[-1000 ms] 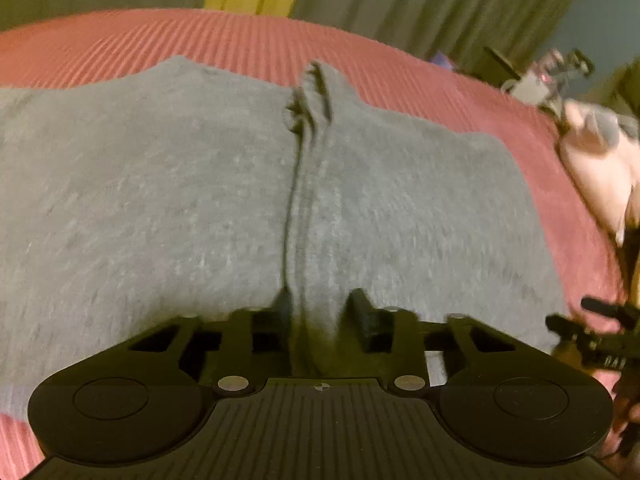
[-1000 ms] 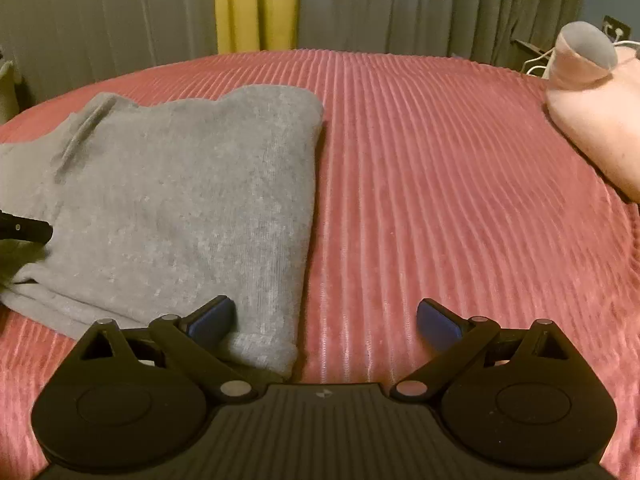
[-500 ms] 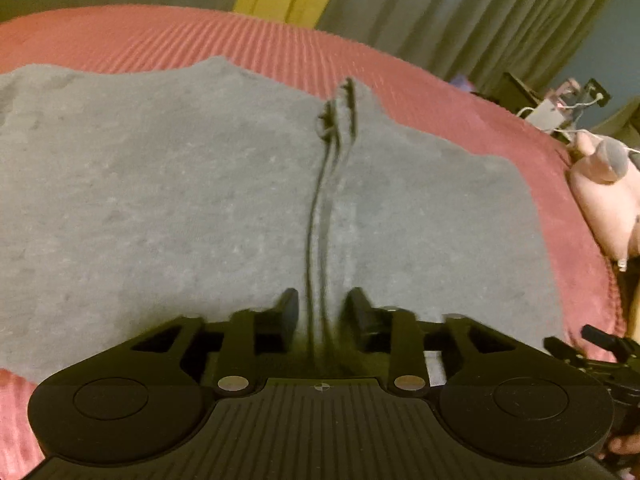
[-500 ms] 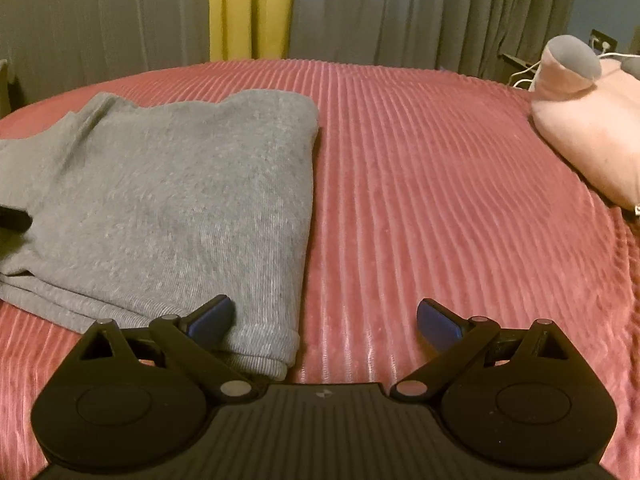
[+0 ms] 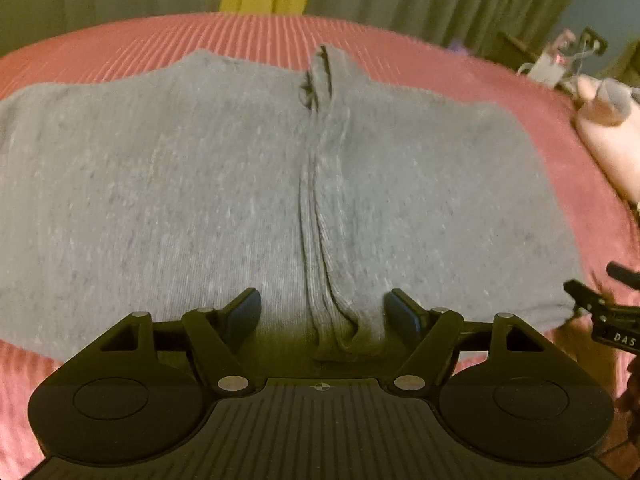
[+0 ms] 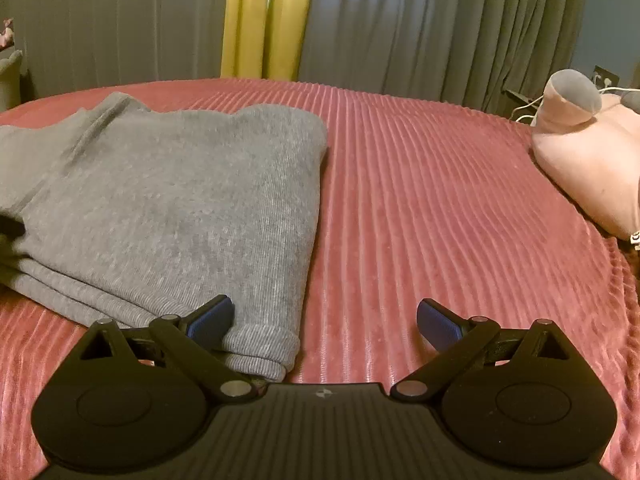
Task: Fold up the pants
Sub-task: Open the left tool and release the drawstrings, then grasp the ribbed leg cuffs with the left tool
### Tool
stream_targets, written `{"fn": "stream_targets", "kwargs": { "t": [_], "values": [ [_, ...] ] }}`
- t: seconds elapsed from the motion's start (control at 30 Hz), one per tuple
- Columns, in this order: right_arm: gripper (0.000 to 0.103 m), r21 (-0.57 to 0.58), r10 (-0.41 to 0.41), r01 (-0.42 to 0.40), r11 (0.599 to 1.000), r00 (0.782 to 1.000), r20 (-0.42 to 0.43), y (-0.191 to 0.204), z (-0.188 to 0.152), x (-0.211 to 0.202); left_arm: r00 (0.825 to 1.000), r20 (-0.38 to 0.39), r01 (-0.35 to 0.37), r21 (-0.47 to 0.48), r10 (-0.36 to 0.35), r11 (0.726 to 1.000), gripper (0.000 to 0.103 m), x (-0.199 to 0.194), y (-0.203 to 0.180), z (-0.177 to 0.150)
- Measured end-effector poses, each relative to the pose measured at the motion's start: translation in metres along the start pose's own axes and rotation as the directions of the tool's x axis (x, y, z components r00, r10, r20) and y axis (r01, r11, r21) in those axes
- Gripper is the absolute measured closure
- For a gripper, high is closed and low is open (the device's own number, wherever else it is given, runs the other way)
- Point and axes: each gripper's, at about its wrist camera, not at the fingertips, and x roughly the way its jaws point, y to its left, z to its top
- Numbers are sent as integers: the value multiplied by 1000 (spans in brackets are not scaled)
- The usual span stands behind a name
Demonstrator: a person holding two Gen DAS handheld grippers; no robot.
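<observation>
Grey knit pants (image 5: 180,184) lie folded flat on a red ribbed bedspread (image 5: 260,34). A raised pinched ridge (image 5: 320,216) runs down their middle toward my left gripper (image 5: 322,312), which is open with its jaws on either side of the ridge's near end. In the right wrist view the pants (image 6: 172,208) lie at the left. My right gripper (image 6: 325,320) is open and empty; its left finger sits over the pants' near right corner (image 6: 272,344). The right gripper's tip shows in the left wrist view (image 5: 600,312).
A pink stuffed toy (image 6: 592,148) lies on the bed at the right, and also shows in the left wrist view (image 5: 612,128). Grey and yellow curtains (image 6: 264,20) hang behind the bed. Cables and small items (image 5: 560,60) sit at the far right.
My left gripper has opened and let go of the pinched ridge of the pants. The right gripper stayed open and moved back a little.
</observation>
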Motion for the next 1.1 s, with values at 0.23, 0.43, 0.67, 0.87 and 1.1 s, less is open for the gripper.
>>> {"fn": "stream_targets", "kwargs": {
  "t": [0.23,0.43,0.67,0.87,1.1],
  "values": [
    [4,34,25,-24,999,1000,-11,-7,2,1,999,37,42,-97,-39,994,25,-16,25,-6],
    [4,22,41,-41,999,999,-4,-1,21,-1,994,103,46,-235,-22,971,25,-39,64,-15],
    [4,-54,34,-30,998,997,66,27,43,10,989,137,-7,-351,58,936,23,-62,103,-24],
    [4,-103,21,-25,994,999,-43,48,45,28,973,186,-52,-397,136,916,17,-83,137,-32],
    [4,-176,84,-105,979,989,-124,68,42,30,945,247,-26,-595,214,803,17,-104,202,-51]
  ]
}}
